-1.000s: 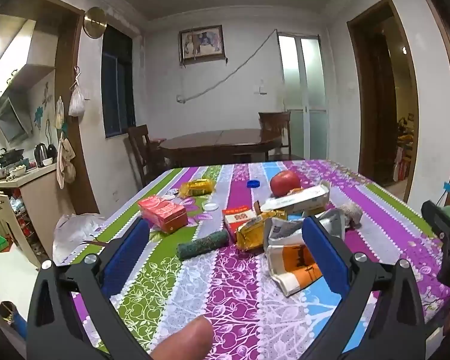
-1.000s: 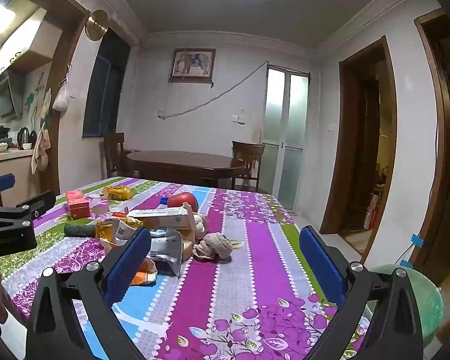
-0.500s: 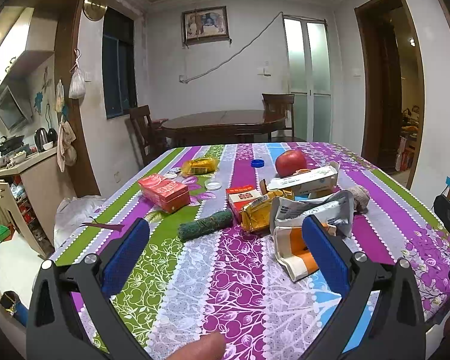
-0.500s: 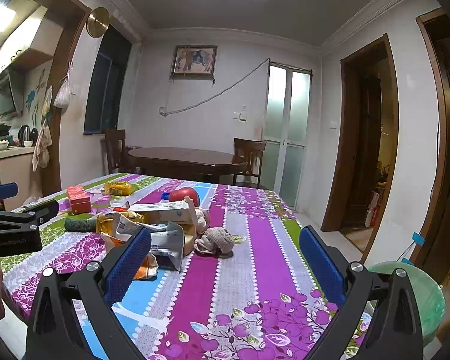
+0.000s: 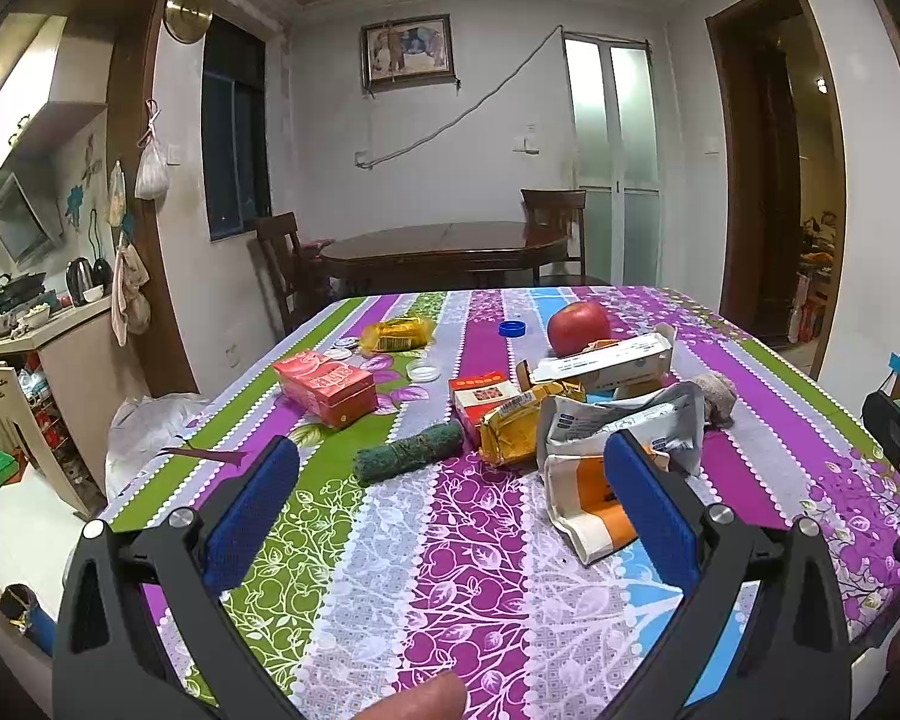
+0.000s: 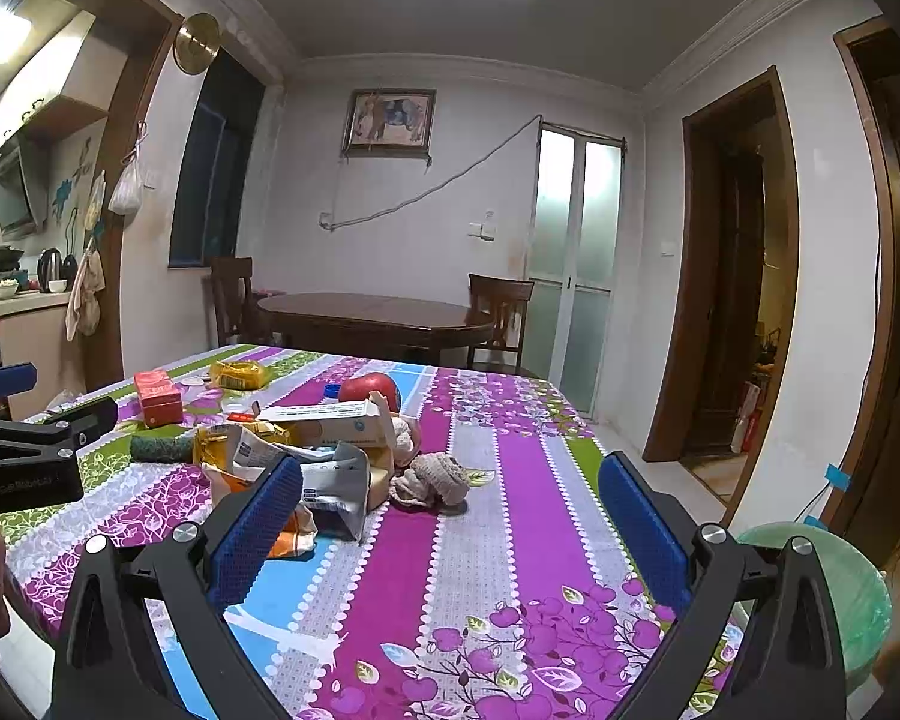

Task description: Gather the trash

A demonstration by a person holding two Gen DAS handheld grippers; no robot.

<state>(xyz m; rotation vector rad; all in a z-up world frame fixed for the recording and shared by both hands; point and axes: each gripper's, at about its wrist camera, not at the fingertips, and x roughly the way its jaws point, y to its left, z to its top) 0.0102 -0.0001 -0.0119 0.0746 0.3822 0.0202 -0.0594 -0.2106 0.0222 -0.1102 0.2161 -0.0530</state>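
Dining room, striped floral tablecloth (image 5: 480,540) strewn with trash. Green bin (image 6: 840,588) off table's right corner. Crumpled wrappers (image 5: 618,438) mid-table, rolled green scrap (image 5: 408,450) beside. Best: take nearest wrapper first, grip flat fold. Left gripper (image 5: 450,516) wide, empty; right gripper (image 6: 444,534) wide, empty, touching nothing.

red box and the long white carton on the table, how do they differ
The red box is short, closed and intact, lying flat on the cloth with bare cloth around it. The long white carton is slimmer and longer, has an open end flap at its right, and rests on top of the wrapper pile, just in front of the apple. Both are cardboard packaging, and neither claw touches them.
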